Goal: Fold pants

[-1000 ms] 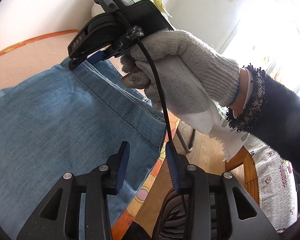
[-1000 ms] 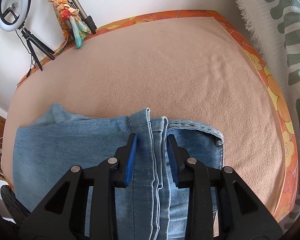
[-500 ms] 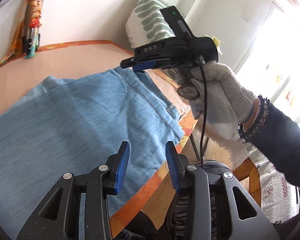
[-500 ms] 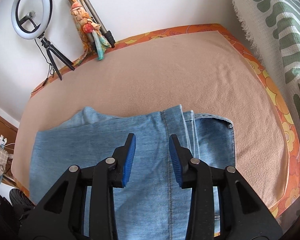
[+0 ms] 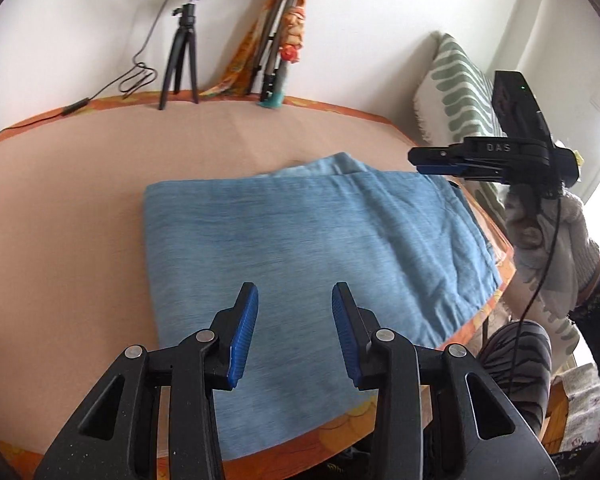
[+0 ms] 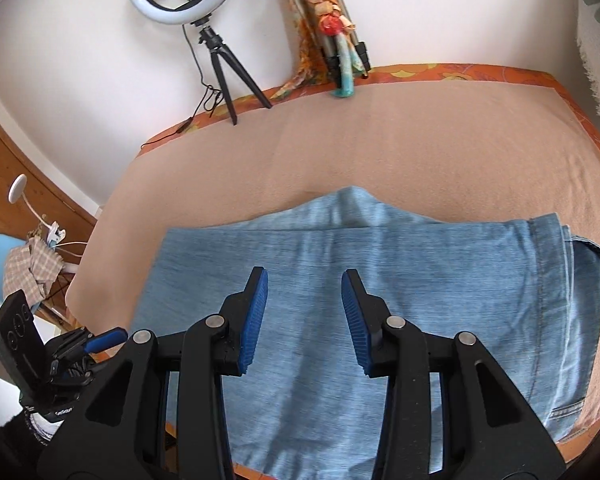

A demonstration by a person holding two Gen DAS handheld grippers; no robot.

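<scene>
The blue denim pants point(image 5: 320, 240) lie folded into a rectangle on the beige-covered table point(image 5: 60, 220). My left gripper point(image 5: 295, 296) hovers open over their near edge with nothing between its blue pads. In the left wrist view my right gripper point(image 5: 432, 162) appears side-on at the pants' right edge, held by a gloved hand point(image 5: 548, 232). In its own view the right gripper point(image 6: 305, 280) stands open above the middle of the pants point(image 6: 380, 280), empty. The stacked hems and waistband show at the right edge point(image 6: 564, 264). My left gripper point(image 6: 100, 340) sits off the table's left corner.
A ring light on a tripod point(image 5: 182, 60) and a folded tripod wrapped in bright cloth point(image 5: 280, 48) stand at the table's far edge by the wall. A green-patterned cushion point(image 5: 456, 92) stands at the right. The orange table border point(image 5: 340, 428) runs close below the pants.
Both grippers have drawn back from the pants' right edge. The left view has swung left from the gloved hand to the whole folded pants. The right gripper has shifted left, its jaws slightly wider.
</scene>
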